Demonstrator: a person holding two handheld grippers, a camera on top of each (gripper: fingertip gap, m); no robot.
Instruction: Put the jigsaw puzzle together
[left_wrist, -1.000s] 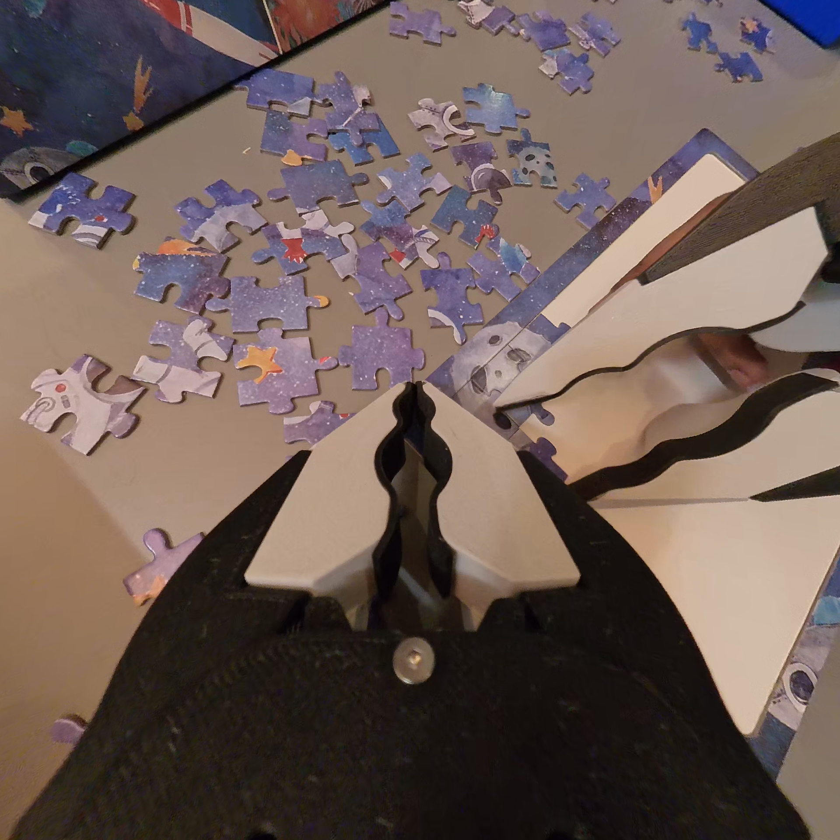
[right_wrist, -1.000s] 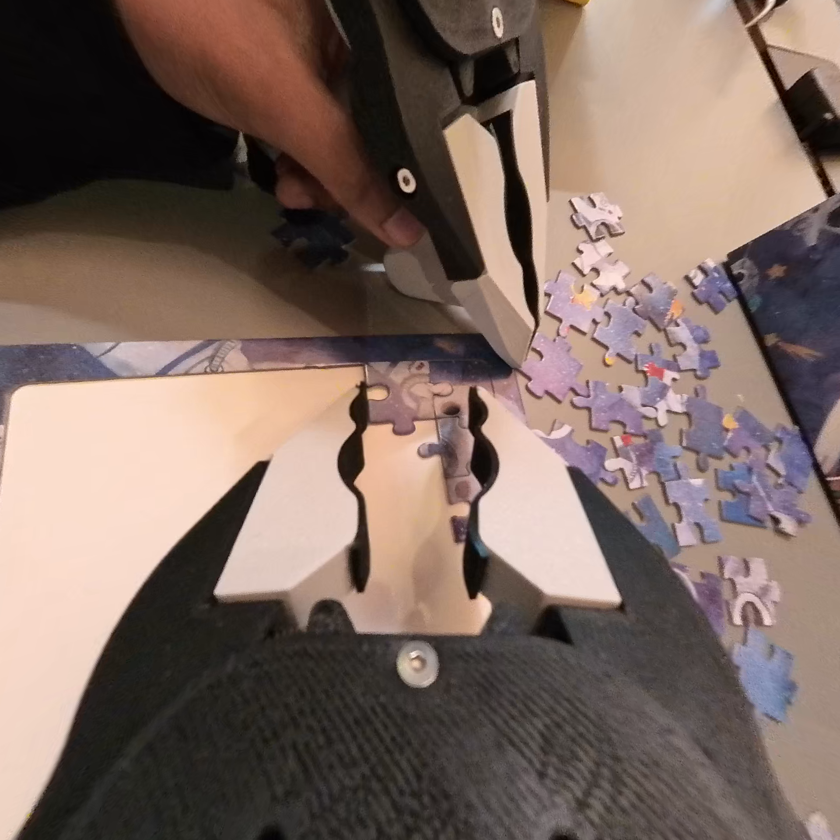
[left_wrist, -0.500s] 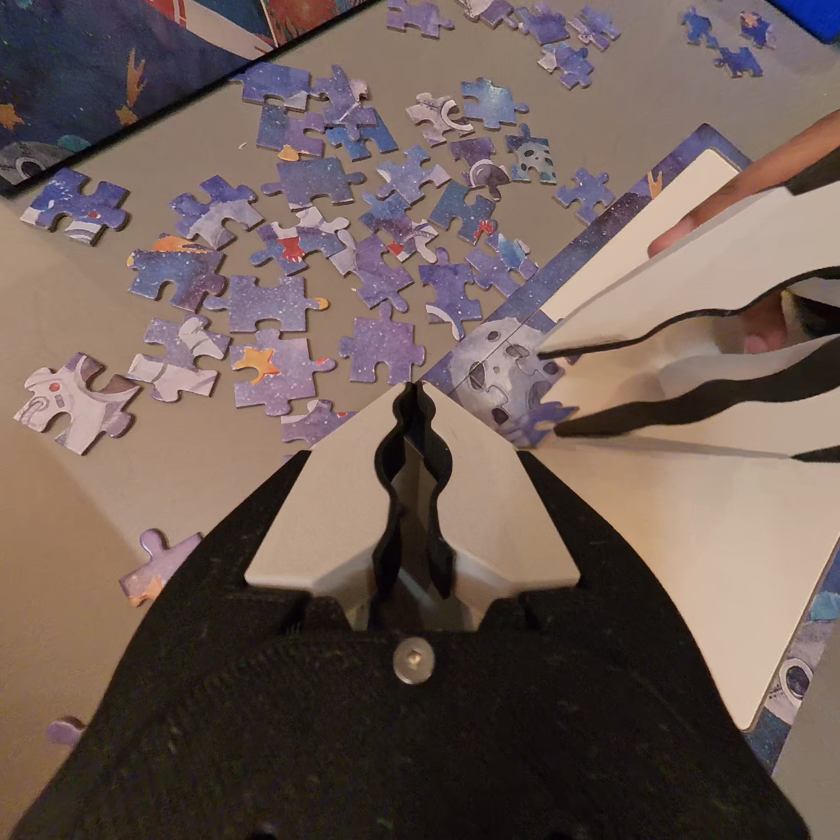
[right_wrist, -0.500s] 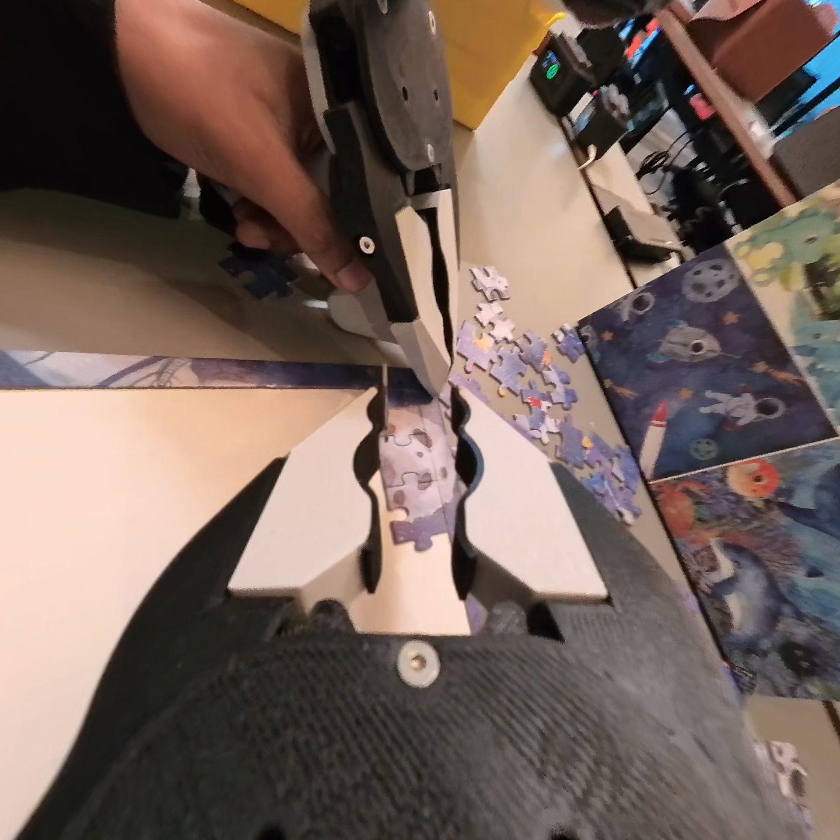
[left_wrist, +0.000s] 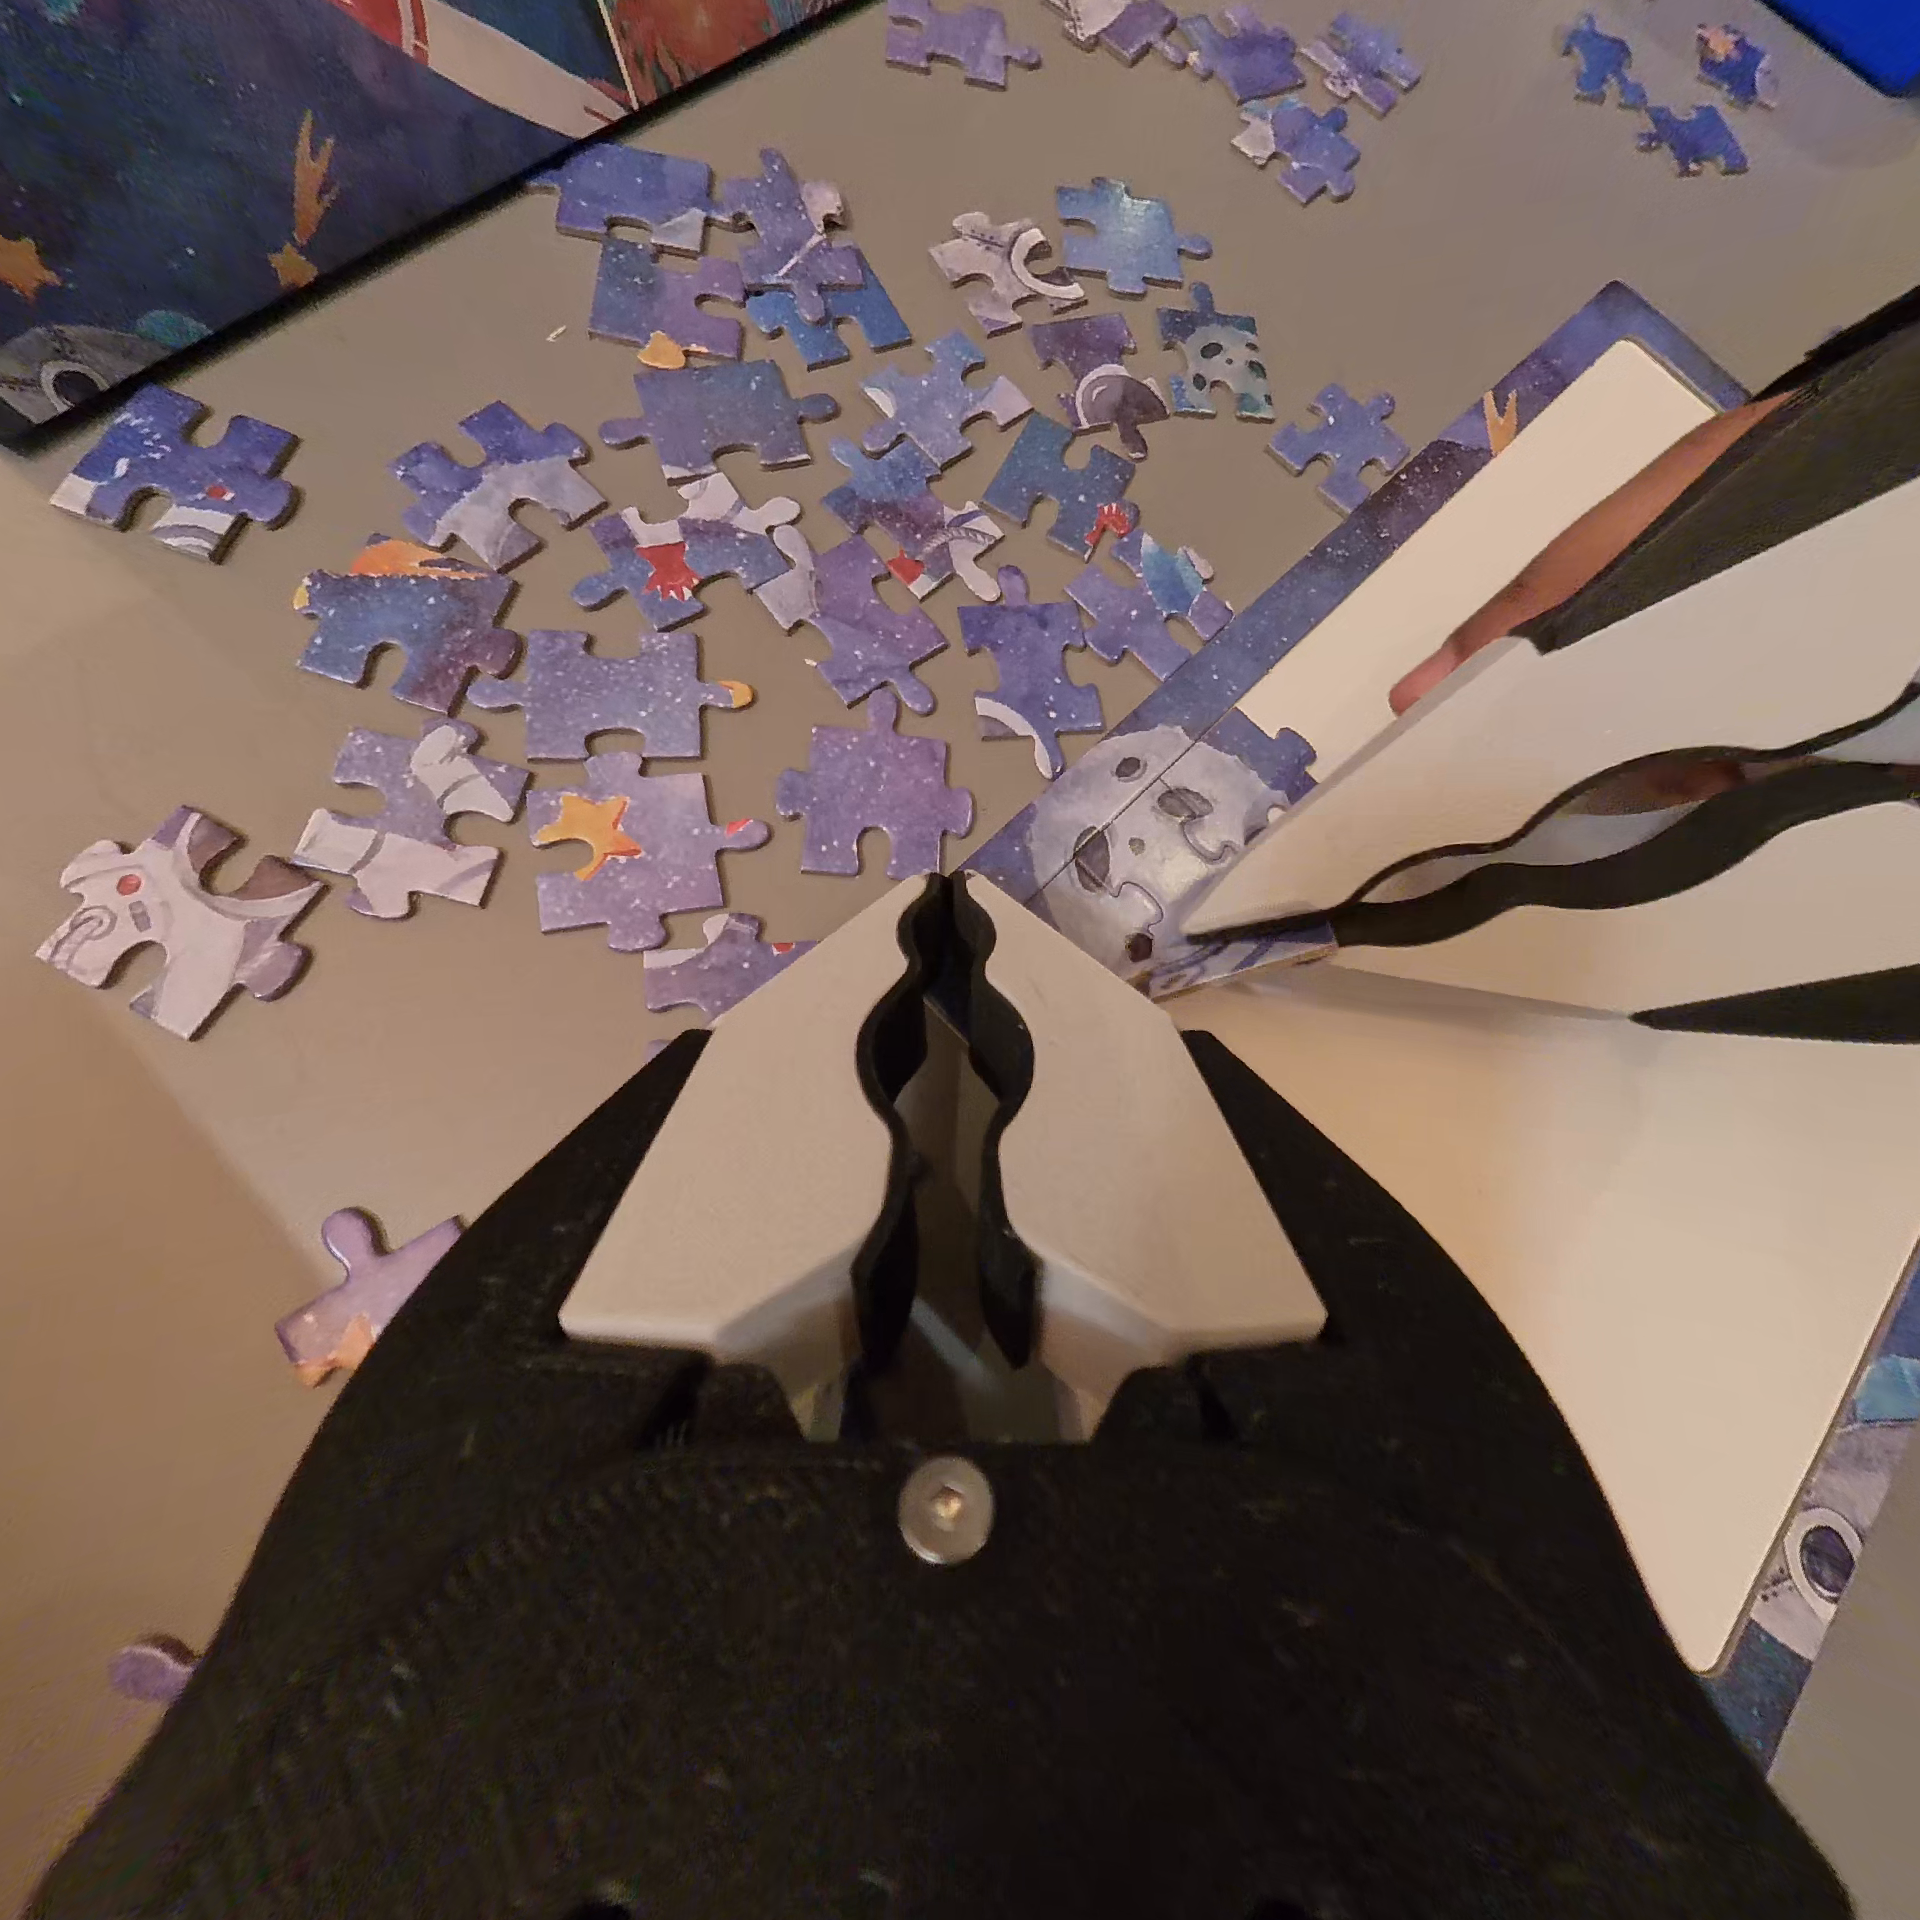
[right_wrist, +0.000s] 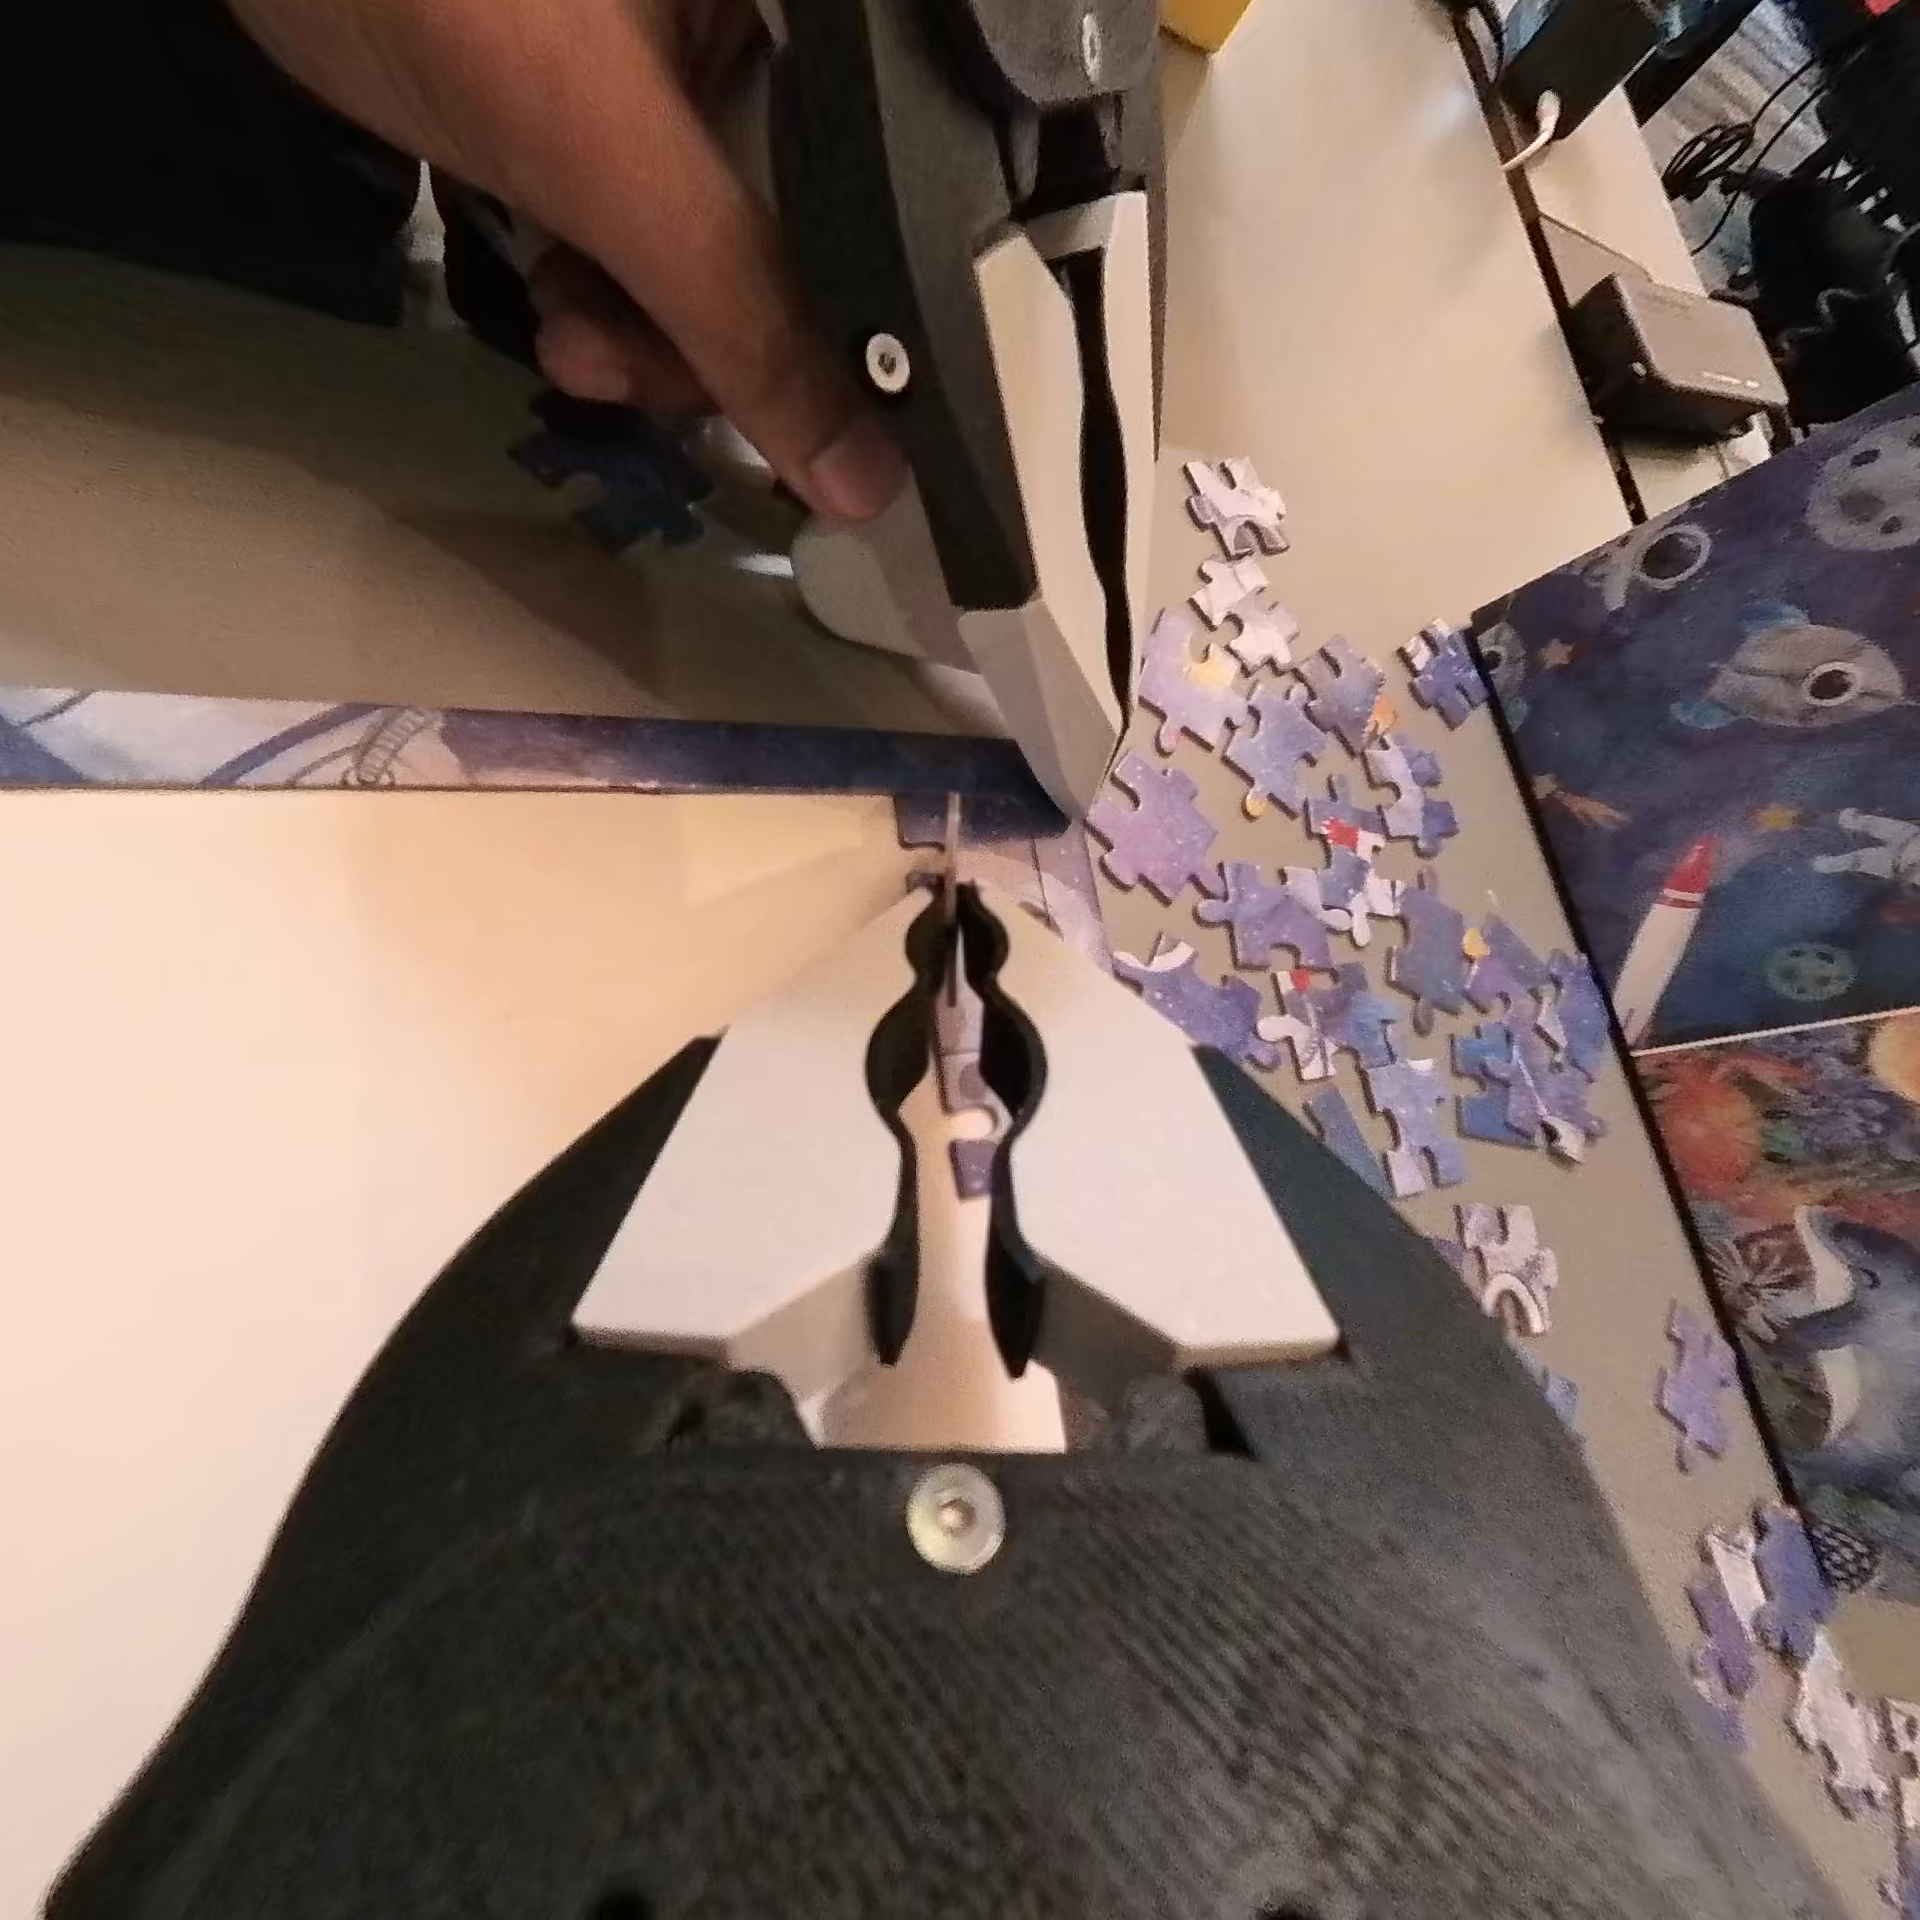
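My right gripper (right_wrist: 951, 894) is shut on a thin blue-purple puzzle piece (right_wrist: 949, 831), seen edge-on between its pads. In the left wrist view the right gripper (left_wrist: 1205, 935) holds that piece (left_wrist: 1247, 956) tilted just over the white puzzle board (left_wrist: 1455, 1195), beside the joined grey moon pieces (left_wrist: 1153, 821) in the board's corner. My left gripper (left_wrist: 945, 883) is shut, with its tips at the corner of the board's blue border. It also shows in the right wrist view (right_wrist: 1081, 758), tip down on that corner.
Several loose purple pieces (left_wrist: 675, 675) lie on the grey table left of the board, also in the right wrist view (right_wrist: 1351, 935). Printed space pictures lie beyond them (left_wrist: 156, 208) (right_wrist: 1714, 779). A hand (right_wrist: 675, 260) grips the left tool above a dark blue piece (right_wrist: 613, 478). The grippers' ends are close to 4 centimeters from one another.
My right gripper's jaws went from wide open to shut on the puzzle piece at the board's corner. My left gripper stayed shut and in place.
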